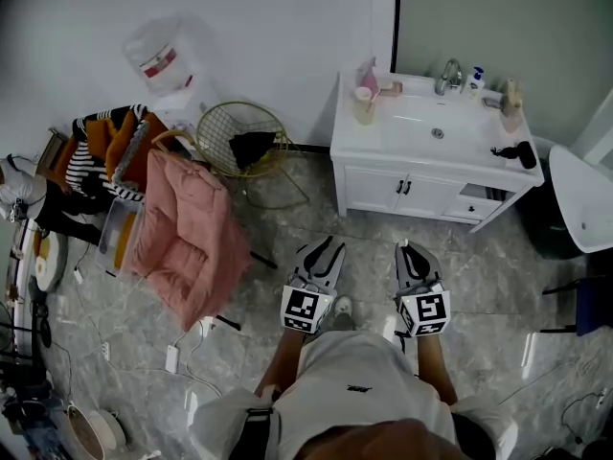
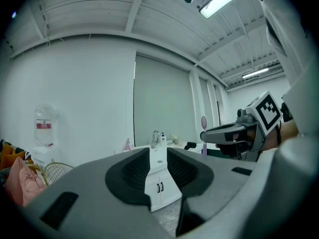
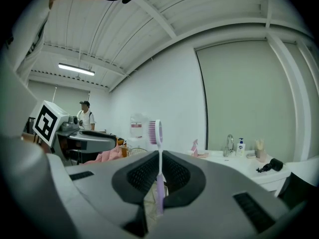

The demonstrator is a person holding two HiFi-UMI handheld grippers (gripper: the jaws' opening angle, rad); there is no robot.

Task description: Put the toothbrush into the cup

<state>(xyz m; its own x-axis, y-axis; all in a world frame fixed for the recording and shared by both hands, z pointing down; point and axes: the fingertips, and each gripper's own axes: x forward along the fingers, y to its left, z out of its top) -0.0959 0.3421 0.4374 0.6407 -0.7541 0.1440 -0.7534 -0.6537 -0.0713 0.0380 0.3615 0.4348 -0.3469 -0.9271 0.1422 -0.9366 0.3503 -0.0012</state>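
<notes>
Between the closed jaws of the right gripper (image 1: 412,250) stands the toothbrush (image 3: 159,169), clamped low on its lilac handle. Its long axis runs nearly upright, across the line of the jaws, with the bristle head on top and the bristles facing left in the right gripper view. The left gripper (image 1: 322,253) is level with it on the left, its jaws a narrow gap apart with nothing between them. Both are over the floor, well apart from the white vanity (image 1: 383,188) at the far wall. The cup (image 1: 363,106) sits on the vanity's far left corner.
</notes>
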